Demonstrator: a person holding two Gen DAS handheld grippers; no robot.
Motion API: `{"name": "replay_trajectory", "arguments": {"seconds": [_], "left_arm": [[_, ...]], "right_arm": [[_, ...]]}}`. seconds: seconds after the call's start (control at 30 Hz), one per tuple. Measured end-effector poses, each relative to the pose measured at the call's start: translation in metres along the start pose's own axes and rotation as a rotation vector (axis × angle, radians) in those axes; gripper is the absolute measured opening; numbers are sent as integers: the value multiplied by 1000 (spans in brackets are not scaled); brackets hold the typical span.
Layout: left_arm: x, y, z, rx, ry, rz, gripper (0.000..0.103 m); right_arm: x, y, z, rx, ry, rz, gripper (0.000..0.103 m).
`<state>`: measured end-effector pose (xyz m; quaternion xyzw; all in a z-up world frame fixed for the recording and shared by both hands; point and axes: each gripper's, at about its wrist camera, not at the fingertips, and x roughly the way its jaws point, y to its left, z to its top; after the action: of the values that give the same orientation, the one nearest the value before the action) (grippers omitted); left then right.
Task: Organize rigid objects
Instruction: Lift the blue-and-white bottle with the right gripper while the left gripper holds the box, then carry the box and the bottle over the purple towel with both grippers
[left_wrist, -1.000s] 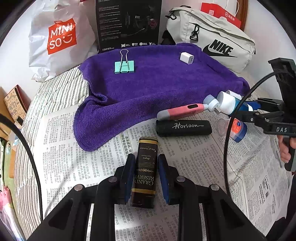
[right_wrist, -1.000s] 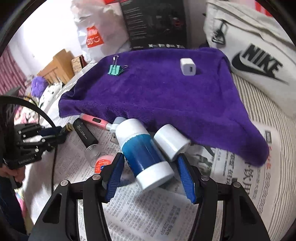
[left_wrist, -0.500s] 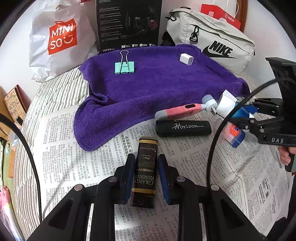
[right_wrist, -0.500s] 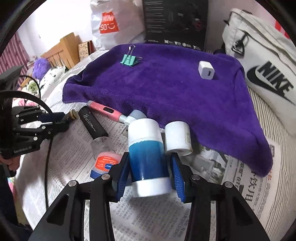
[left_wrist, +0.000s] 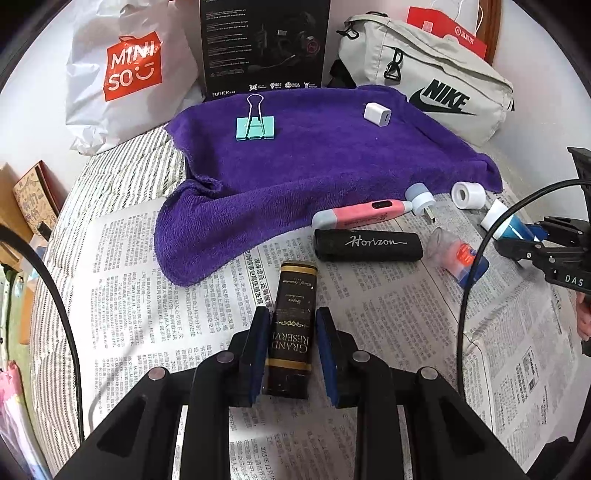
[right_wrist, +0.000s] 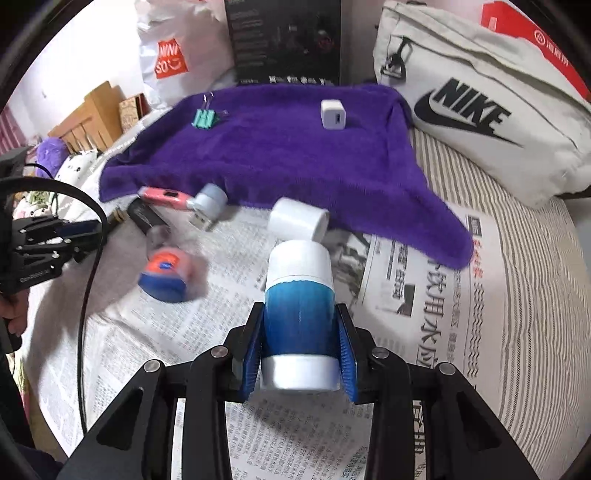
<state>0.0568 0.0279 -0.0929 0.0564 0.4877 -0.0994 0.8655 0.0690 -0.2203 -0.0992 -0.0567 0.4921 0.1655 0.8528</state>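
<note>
My left gripper is shut on a dark "Grand Reserve" tube lying on the newspaper. My right gripper is shut on a blue and white bottle and holds it over the newspaper; it shows at the right edge of the left wrist view. A purple towel carries a teal binder clip and a white charger cube. On the newspaper lie a pink pen-like device, a black "Horizon" cylinder, a white roll and a small blue and red jar.
A white Nike bag, a black Edifier box and a Miniso bag stand behind the towel. Newspaper covers the striped bed. A black cable loops at the right.
My right gripper closed on the blue and white bottle and pulled it back from the white roll and the towel. The small jar shifted. The left gripper has not moved.
</note>
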Motion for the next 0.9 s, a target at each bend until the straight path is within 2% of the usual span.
{"name": "replay_trajectory", "arguments": {"seconds": [0.17, 0.27, 0.4, 0.63, 0.9], "left_arm": [[0, 0, 0, 13, 7, -2, 25], [0, 1, 0, 23, 10, -14, 23], [-1, -2, -1, 33, 26, -9, 23], [0, -4, -1, 30, 12, -9, 23], [-5, 4, -4, -19, 3, -45, 23]], "right_arm": [[5, 5, 4, -7, 6, -22, 39], [6, 6, 4, -23, -22, -13, 36], [3, 5, 2, -19, -13, 13, 36], [8, 9, 6, -37, -40, -6, 36], [-9, 4, 6, -16, -55, 52, 36]]}}
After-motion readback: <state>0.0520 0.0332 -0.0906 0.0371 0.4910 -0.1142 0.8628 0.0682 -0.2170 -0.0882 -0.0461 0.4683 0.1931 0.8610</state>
